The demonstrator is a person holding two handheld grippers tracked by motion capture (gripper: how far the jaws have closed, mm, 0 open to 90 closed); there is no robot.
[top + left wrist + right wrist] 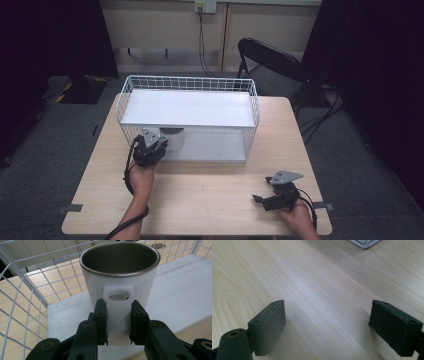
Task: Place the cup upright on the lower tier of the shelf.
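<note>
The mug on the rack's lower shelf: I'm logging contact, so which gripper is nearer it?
Left. The left gripper is shut on the mug by its handle; the right gripper rests open on the table, well away.

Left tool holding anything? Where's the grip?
Yes: the left tool is shut on the mug, gripping its white handle from both sides.

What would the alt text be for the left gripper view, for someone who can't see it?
The left gripper has its two black jaws clamped on the flat handle of a white mug with a metal lining. The mug stands upright on the lower white shelf of a white wire rack on a wooden table.
</note>
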